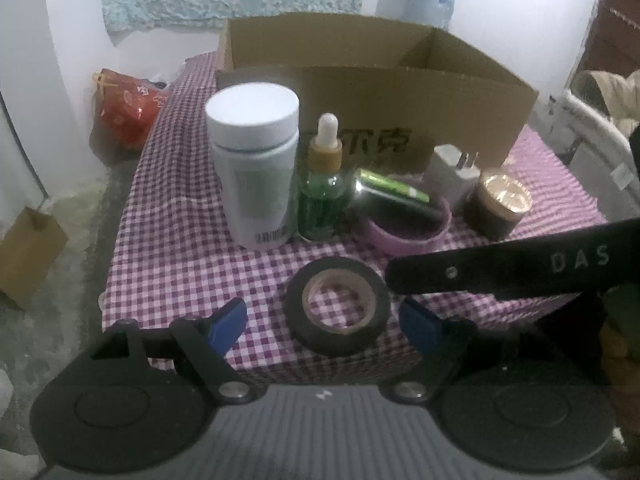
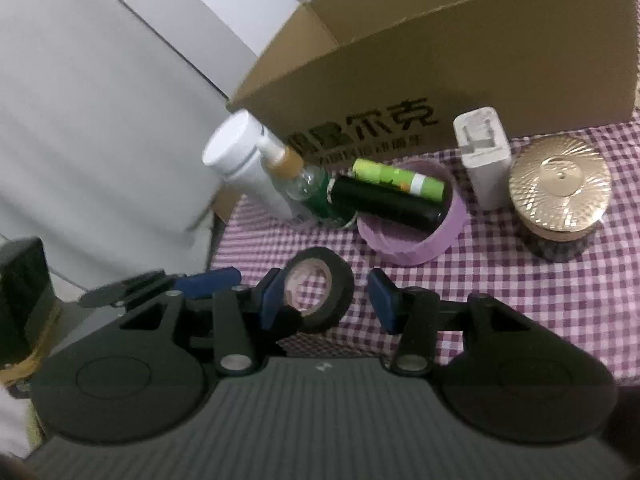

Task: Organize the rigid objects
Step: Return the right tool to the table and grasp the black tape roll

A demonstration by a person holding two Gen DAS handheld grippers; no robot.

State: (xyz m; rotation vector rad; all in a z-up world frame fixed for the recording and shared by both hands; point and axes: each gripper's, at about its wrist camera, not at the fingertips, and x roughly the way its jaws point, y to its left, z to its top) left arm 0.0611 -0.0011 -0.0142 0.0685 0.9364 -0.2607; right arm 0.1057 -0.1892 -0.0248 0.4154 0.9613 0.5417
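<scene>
- Large dark Chinese characters are printed on the front wall of the cardboard box (image 2: 400, 92); "尔克" can be read at the end, while the first characters are hidden behind the bottles.
- A smaller line of print is seen beneath them, too blurred to be read.
- The letters "DAS" are shown in white on the black gripper arm (image 1: 520, 270).
- A barcode is carried low on the white bottle (image 1: 256, 168); its digits cannot be made out.
</scene>
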